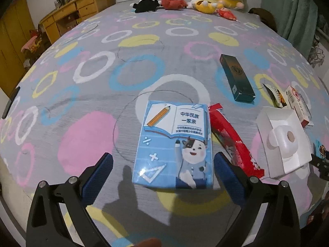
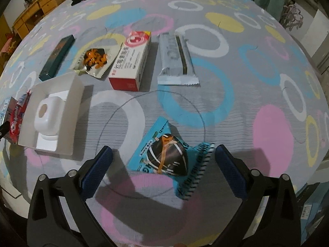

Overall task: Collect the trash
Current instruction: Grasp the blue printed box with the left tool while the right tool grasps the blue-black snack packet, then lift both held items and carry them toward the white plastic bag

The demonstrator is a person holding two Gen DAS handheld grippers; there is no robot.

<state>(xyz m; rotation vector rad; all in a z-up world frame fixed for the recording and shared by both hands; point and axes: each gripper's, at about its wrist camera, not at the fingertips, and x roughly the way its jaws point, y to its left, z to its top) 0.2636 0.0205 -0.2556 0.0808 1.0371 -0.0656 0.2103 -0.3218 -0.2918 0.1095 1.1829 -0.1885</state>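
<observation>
Left wrist view: While the left gripper is hovering with its jaws spread wide, a blue tissue pack is lying flat between the fingertips on the patterned bedspread, touched by neither pad.
Beside the pack: a red snack wrapper is lying against its right edge, and a white open box is sitting further right.
Further back: a dark green carton is resting alone, with plush toys lining the far end of the bed.

Right wrist view: the right gripper is hanging over the bedspread, fingers spread apart and pinching nothing.
Trash between the fingers: a blue crumpled snack packet is lying nearer the right pad.
Row behind: the dark green carton, an orange torn wrapper, a red-and-white medicine box and a silver wrapper are lying side by side.
Left edge: the white open box is sitting beside the red snack wrapper.
</observation>
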